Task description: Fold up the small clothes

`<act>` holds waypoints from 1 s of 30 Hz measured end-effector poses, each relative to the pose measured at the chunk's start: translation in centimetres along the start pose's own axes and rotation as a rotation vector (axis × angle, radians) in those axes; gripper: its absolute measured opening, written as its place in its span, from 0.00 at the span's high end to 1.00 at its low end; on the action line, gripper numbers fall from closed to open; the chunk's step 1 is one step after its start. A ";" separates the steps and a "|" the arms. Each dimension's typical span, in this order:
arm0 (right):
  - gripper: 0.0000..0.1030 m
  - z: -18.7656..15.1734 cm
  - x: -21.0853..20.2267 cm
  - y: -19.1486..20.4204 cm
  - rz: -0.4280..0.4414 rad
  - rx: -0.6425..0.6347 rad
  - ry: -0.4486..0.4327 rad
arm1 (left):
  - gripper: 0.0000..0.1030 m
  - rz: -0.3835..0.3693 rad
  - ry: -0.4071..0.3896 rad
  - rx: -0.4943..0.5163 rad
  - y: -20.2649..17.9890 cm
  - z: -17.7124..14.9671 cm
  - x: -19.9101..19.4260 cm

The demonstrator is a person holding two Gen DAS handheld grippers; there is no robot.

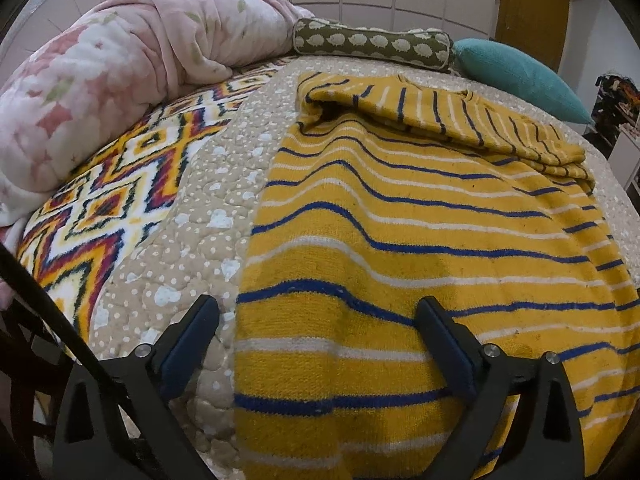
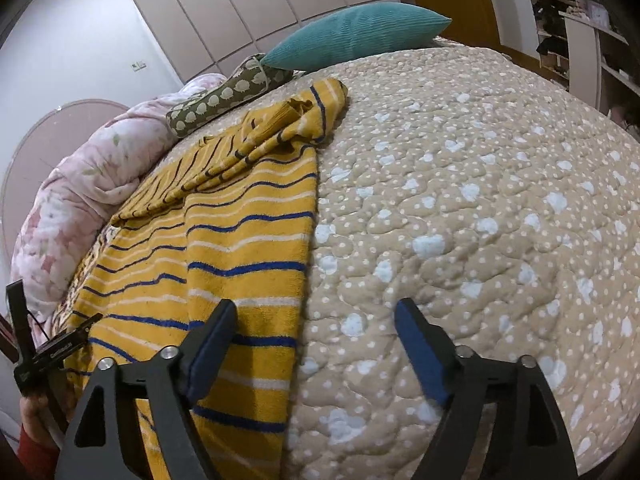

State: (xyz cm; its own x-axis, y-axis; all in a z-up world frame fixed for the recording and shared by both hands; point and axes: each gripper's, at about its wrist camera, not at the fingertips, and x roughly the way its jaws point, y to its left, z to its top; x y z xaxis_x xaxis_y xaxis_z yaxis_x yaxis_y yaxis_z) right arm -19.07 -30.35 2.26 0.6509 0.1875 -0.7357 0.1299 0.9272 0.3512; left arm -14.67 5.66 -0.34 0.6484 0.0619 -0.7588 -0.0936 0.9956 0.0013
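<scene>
A yellow knit sweater (image 1: 420,232) with blue and white stripes lies flat on the bed, its sleeves folded across the far end. My left gripper (image 1: 316,308) is open and empty, its jaws astride the sweater's near left edge. The sweater also shows in the right wrist view (image 2: 224,240). My right gripper (image 2: 316,312) is open and empty, its jaws astride the sweater's near right edge. The left gripper (image 2: 52,344) shows at the left side of the right wrist view.
The bed has a beige dotted quilt (image 2: 480,200). A patterned blanket (image 1: 120,200) and a pink comforter (image 1: 100,80) lie on the left. A green bolster (image 1: 372,42) and a teal pillow (image 1: 520,76) sit at the far end. Shelves (image 2: 576,20) stand right.
</scene>
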 end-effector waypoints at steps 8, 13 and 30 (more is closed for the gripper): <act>0.02 0.5 1.2 1.2 -0.040 -0.011 0.029 | 0.03 0.006 -0.050 0.009 -0.2 -0.5 -0.1; 0.01 0.5 1.7 1.7 -0.090 0.008 0.022 | 0.03 0.016 -0.042 0.015 -0.3 -0.6 -0.1; 0.00 0.3 1.2 1.8 -0.053 -0.021 0.020 | 0.25 -0.212 -0.055 -0.156 8.2 1.5 -5.9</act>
State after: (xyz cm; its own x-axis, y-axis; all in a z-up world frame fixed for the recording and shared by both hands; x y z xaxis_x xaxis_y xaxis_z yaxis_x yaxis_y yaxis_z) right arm -17.85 -28.60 2.16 0.6281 0.1446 -0.7646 0.1475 0.9426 0.2995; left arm -18.14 13.60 5.09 0.7056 -0.1389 -0.6949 -0.0641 0.9641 -0.2578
